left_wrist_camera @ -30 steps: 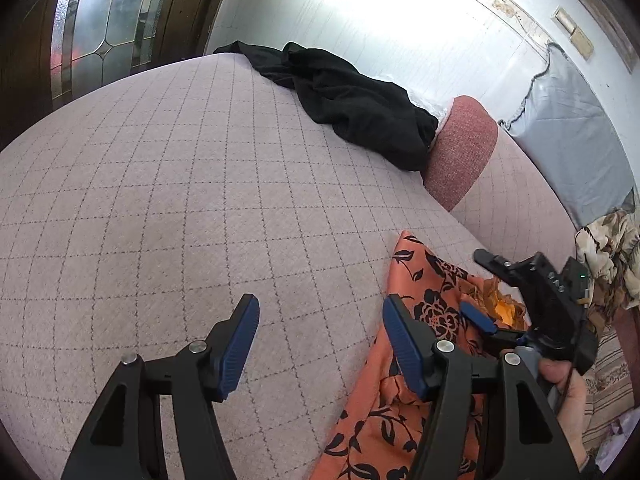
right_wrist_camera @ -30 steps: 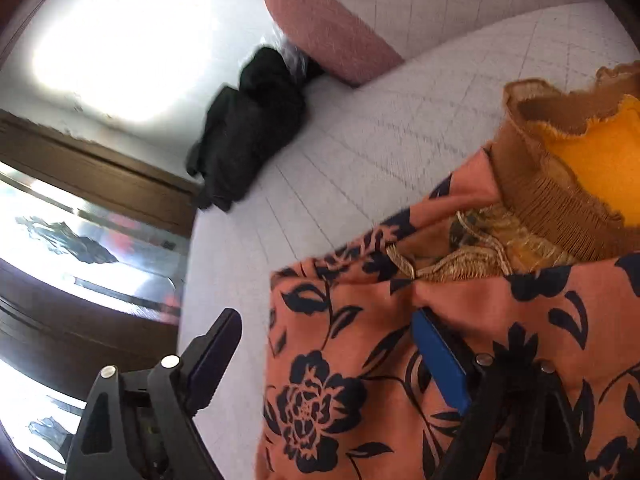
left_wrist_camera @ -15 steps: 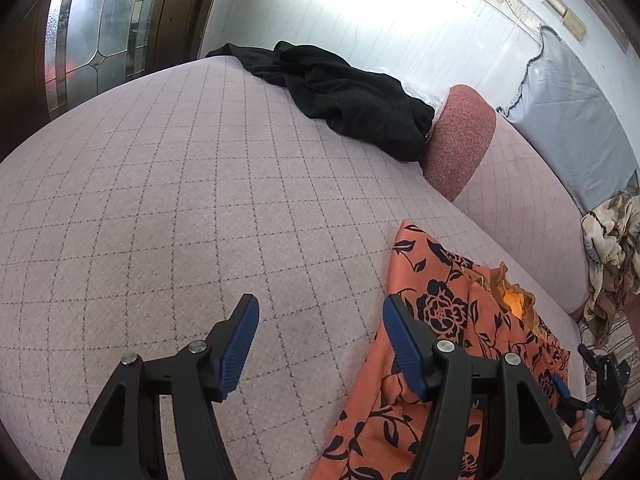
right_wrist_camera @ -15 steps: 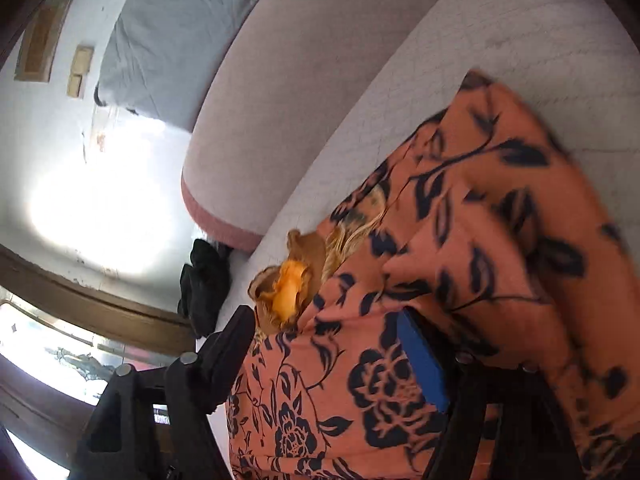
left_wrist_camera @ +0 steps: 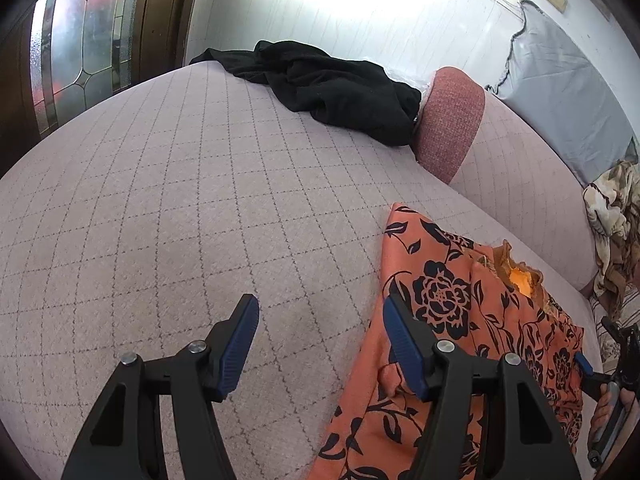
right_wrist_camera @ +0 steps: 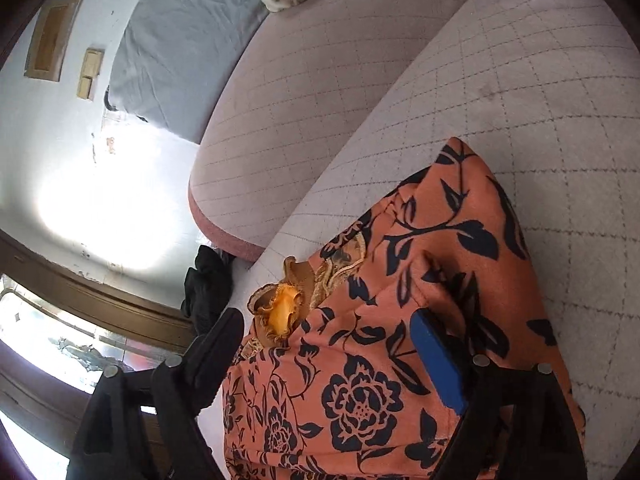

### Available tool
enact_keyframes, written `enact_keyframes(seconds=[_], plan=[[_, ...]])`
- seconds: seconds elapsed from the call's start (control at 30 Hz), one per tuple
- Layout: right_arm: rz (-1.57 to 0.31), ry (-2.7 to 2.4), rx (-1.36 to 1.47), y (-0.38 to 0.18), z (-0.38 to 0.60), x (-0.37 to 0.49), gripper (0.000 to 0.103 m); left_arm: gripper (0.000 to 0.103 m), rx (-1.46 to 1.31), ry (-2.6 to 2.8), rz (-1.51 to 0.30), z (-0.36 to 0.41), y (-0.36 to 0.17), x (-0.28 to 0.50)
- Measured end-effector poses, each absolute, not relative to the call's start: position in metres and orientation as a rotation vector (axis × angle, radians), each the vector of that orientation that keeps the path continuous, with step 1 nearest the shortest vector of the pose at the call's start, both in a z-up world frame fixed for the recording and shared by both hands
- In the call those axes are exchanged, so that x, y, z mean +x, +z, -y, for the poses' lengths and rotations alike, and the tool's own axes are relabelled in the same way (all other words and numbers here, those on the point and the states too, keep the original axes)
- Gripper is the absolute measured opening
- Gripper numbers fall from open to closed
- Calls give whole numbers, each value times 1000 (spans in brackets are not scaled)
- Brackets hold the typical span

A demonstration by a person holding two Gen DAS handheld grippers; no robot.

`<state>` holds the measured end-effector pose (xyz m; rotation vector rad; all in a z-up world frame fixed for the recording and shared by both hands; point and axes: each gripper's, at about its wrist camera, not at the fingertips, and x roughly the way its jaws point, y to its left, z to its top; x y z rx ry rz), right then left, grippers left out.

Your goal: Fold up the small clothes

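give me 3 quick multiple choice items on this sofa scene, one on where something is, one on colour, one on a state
1. Where does the black garment lie?
A. at the far end of the sofa seat, by the armrest
B. on top of the floral garment
C. between the left gripper's fingers

2. What colour is the floral garment?
A. blue with white dots
B. orange with black flowers
C. plain grey

3. How does the left gripper stand?
A. shut on the black garment
B. open over bare seat
C. shut on the armrest

Key: 1 A, the dark heap sits far off beside the red armrest. 2 B, black roses on orange cloth. 3 B, only seat fabric shows between its blue pads.
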<state>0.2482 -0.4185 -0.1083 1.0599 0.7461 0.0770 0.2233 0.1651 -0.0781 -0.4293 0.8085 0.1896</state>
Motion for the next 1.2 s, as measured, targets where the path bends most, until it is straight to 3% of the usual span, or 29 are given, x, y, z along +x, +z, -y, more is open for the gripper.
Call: enact_keyframes(seconds=[0.57, 0.73, 0.87, 1.0, 1.2], plan=[[-814, 21, 902, -119, 420, 286, 86, 65, -367, 164, -814, -152, -79, 225], [-764, 65, 844, -87, 398, 275, 88, 65, -394, 166, -807, -156, -77, 225], [-940, 8, 723, -112, 388, 279, 86, 67, -382, 158, -795, -154, -74, 223], [-820, -29, 794, -90, 389, 251, 89, 67, -370, 172, -791, -155, -74, 221], [-851, 44, 656, -53, 343, 162, 89, 67, -325, 172, -778, -151, -74, 210]])
